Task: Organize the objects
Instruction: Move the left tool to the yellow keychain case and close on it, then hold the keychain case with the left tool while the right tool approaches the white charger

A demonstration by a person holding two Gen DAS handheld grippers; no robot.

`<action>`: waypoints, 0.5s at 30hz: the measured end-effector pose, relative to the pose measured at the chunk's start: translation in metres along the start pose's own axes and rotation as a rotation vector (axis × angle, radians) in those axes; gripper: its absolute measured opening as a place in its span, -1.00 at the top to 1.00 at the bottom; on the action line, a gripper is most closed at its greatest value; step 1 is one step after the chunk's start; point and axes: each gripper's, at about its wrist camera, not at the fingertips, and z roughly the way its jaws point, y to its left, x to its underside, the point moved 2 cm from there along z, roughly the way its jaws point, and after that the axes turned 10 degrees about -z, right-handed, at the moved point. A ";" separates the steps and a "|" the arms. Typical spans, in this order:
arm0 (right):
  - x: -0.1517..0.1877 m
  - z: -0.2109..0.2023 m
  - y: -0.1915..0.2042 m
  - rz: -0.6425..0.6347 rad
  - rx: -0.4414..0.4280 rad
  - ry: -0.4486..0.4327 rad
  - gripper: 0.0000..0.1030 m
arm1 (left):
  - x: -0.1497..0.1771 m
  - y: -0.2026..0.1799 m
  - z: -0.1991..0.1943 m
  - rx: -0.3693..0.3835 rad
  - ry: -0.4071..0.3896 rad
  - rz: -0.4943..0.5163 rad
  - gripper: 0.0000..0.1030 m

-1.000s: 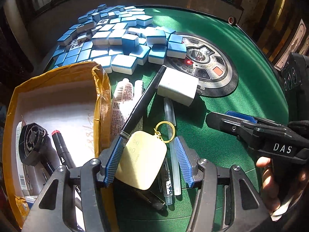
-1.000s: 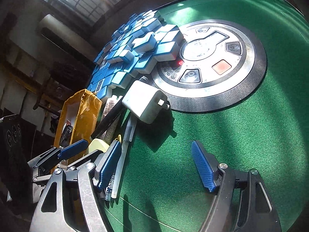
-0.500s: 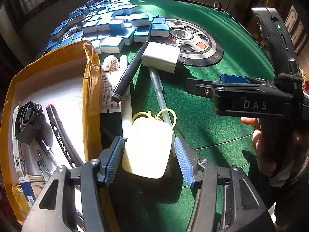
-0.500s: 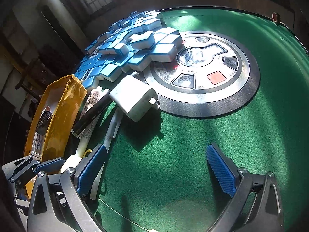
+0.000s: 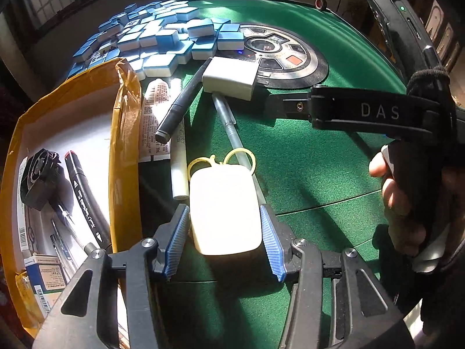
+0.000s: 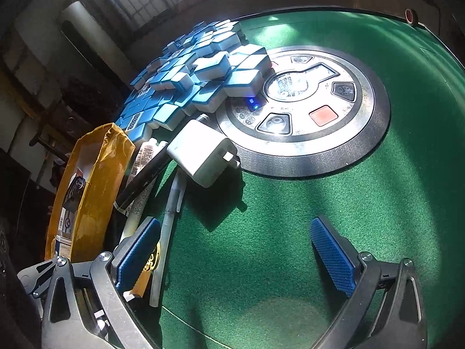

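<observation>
Left claw (image 5: 222,232) is closing around the pale yellow tag (image 5: 223,209); next, lift it into the box (image 5: 125,133). Right claw (image 6: 235,250) gapes empty.

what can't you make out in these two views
- Left wrist view: sun glare washes out the pale keychain case between the closing left gripper, so pad contact is unclear.
- Left wrist view: the clear pen runs under that case and the white charger.
- Right wrist view: the yellow box shows edge-on; its contents are mostly hidden.
</observation>
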 end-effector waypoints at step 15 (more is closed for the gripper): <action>0.002 0.000 0.002 -0.020 0.024 0.007 -0.98 | 0.008 -0.003 -0.010 -0.043 -0.052 -0.020 0.11</action>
